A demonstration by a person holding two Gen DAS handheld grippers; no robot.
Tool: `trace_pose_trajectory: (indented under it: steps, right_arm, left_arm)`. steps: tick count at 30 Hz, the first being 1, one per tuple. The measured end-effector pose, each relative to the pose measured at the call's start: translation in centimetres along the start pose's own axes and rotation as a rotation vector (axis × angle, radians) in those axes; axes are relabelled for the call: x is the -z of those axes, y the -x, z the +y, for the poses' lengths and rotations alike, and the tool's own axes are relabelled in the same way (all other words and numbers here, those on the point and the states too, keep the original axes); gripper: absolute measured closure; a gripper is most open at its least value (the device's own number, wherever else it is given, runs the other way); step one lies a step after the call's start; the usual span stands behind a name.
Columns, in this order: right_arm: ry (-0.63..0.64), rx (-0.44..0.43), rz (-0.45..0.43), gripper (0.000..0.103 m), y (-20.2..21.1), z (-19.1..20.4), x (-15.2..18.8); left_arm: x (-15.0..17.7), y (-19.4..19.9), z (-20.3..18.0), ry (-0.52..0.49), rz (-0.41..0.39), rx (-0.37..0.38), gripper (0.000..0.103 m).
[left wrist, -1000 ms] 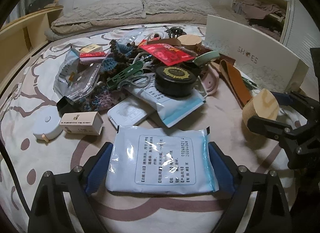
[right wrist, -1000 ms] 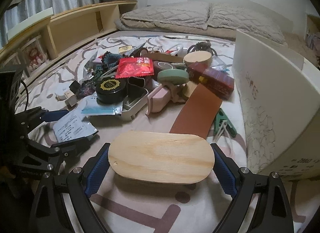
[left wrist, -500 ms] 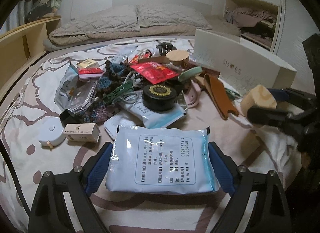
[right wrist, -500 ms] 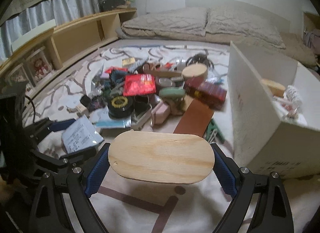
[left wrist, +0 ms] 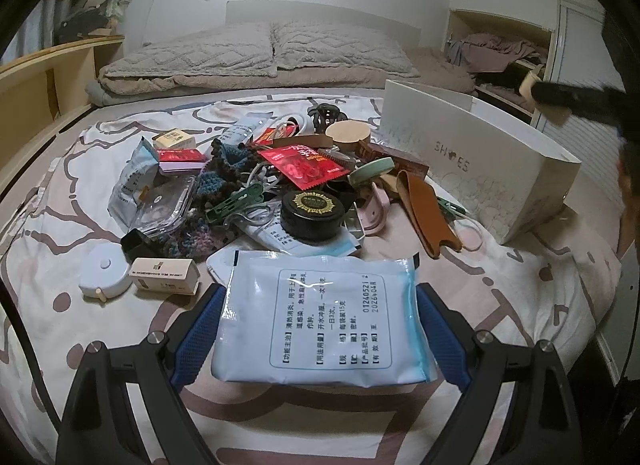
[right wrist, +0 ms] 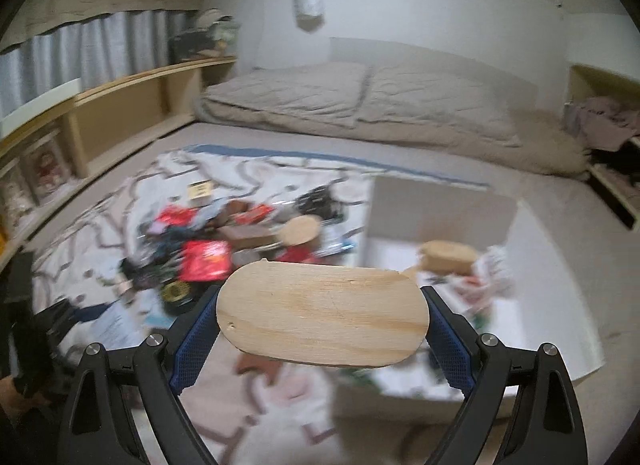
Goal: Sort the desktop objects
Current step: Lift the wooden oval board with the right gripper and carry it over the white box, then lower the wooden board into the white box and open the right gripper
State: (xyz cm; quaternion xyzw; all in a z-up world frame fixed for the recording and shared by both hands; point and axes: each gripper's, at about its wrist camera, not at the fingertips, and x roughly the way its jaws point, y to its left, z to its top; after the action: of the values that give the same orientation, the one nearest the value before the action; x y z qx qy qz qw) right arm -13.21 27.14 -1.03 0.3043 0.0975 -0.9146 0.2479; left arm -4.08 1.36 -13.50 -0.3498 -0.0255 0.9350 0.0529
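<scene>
Left gripper (left wrist: 320, 329) clamps a white medicine sachet (left wrist: 320, 317) by its side edges, held flat and low over the bed (left wrist: 520, 285), clear of the clutter pile (left wrist: 280, 185). Right gripper (right wrist: 322, 315) pinches an oval wooden lid (right wrist: 322, 313) end to end, carried high toward the white shoe box (right wrist: 440, 201); view is blurred, but a similar wooden piece (right wrist: 448, 255) seems to lie inside, probably the sorting destination.
</scene>
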Motion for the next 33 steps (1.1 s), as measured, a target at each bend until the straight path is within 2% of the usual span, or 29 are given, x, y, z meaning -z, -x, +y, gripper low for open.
trace_pose_trajectory:
  steps: [3, 8, 14, 21, 29, 33]
  right_arm:
    - [-0.014, 0.068, 0.014, 0.009, -0.6, -1.8, -1.4]
    - [-0.041, 0.127, 0.059, 0.009, -2.7, -4.5, -3.0]
    - [-0.113, 0.118, 0.135, 0.009, -5.8, -7.7, -5.4]
    - [-0.169, 0.086, 0.269, 0.009, -11.1, -10.8, -7.9]
    - [-0.232, 0.103, 0.412, 0.009, -16.8, -13.1, -7.7]
    - [-0.221, 0.140, 0.471, 0.009, -19.4, -14.0, -7.5]
  left_arm:
    - [0.0, 0.1, -0.1, -0.001, -0.005, 0.004, 0.010]
    - [0.0, 0.3, 0.0, -0.004, -0.015, 0.000, 0.010]
    - [-0.2, 0.5, 0.3, 0.004, -0.023, 0.002, 0.010]
    - [-0.1, 0.4, 0.5, 0.007, -0.025, 0.000, 0.010]
    - [-0.2, -0.4, 0.9, 0.022, 0.000, 0.002, 0.010]
    - [-0.1, -0.8, 1.1, 0.031, 0.011, 0.005, 0.010]
